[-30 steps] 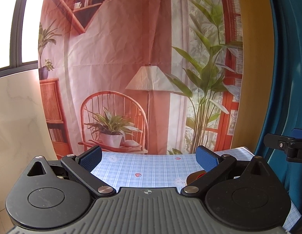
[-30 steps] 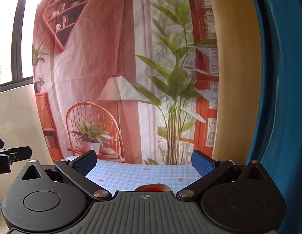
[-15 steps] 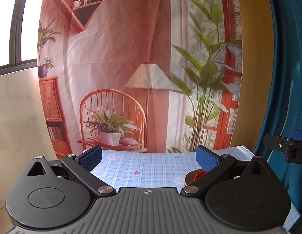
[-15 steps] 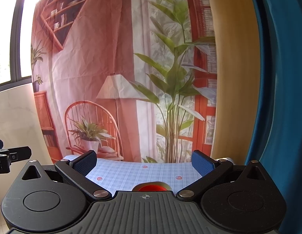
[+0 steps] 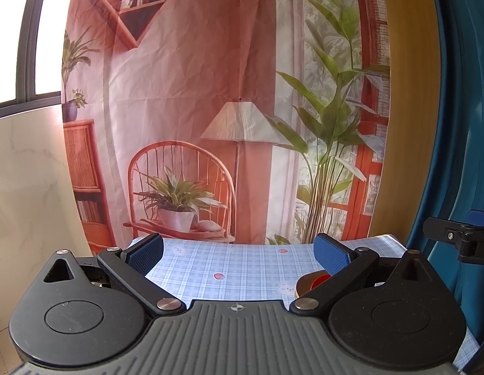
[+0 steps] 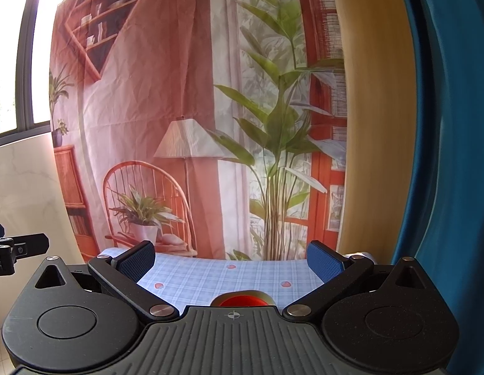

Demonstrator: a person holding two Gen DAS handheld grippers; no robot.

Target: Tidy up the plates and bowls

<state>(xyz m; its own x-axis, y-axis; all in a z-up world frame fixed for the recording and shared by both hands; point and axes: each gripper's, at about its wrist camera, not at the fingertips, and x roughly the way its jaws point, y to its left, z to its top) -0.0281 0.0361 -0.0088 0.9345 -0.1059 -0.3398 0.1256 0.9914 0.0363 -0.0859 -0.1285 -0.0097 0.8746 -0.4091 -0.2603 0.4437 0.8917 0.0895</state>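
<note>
A dish with a gold rim and red inside (image 6: 243,299) peeks over the body of my right gripper (image 6: 231,261), low in the right wrist view; most of it is hidden. The same red and gold dish (image 5: 310,282) shows in the left wrist view, partly behind the right finger of my left gripper (image 5: 239,251). Both grippers are open with nothing between their blue pads, held above the near part of the blue checked tablecloth (image 5: 242,268). The right gripper's body (image 5: 460,239) juts in at the left wrist view's right edge.
A printed backdrop (image 5: 210,109) of a chair, lamp and plants hangs behind the table's far edge. A blue curtain (image 6: 445,156) fills the right side. A pale marble wall (image 5: 29,172) and a window stand at the left. The left gripper's body (image 6: 17,248) shows at the left edge.
Both cameras have tipped down slightly, so more of the tablecloth and of the red and gold dish shows. Both grippers stay open.
</note>
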